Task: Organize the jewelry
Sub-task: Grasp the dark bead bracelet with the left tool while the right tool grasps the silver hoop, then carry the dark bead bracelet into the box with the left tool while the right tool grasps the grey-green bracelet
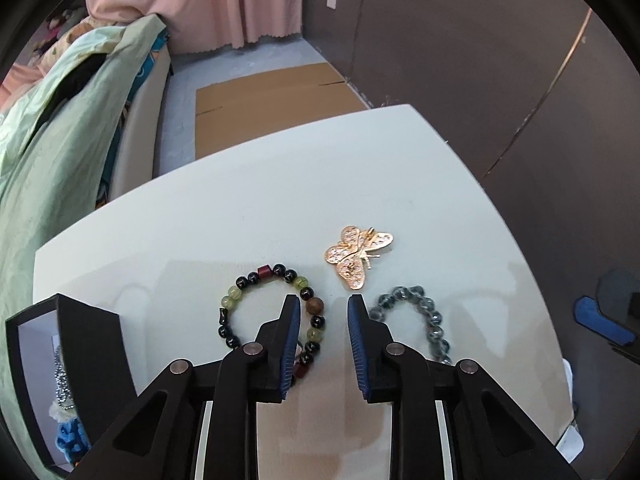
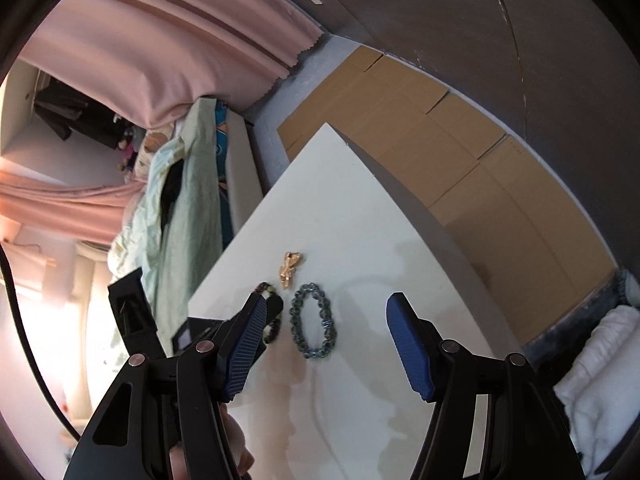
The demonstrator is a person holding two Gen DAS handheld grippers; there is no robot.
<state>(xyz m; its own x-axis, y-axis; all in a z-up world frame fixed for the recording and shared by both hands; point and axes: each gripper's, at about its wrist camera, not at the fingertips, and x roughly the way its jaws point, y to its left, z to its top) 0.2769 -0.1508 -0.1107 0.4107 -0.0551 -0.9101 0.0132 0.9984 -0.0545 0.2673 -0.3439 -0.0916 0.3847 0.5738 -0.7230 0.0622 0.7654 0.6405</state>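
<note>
On the white table [image 1: 260, 200] lie a mixed bead bracelet of black, green and brown beads [image 1: 236, 298], a gold butterfly brooch [image 1: 357, 258] and a grey-blue bead bracelet [image 1: 424, 310]. My left gripper [image 1: 324, 304] is open; its left finger sits inside the mixed bracelet's ring, over the right side. An open black jewelry box [image 1: 36, 360] at the left holds a silver chain and a blue item. In the right wrist view my right gripper [image 2: 326, 304] is open and empty above the grey-blue bracelet [image 2: 314, 320], with the brooch [image 2: 290, 269] beyond.
A bed with green bedding [image 1: 60, 140] stands left of the table. Flattened cardboard [image 1: 272, 96] lies on the floor beyond the far edge. A dark wall [image 1: 480, 60] runs on the right. The right gripper's blue pad [image 1: 600, 320] shows at the table's right edge.
</note>
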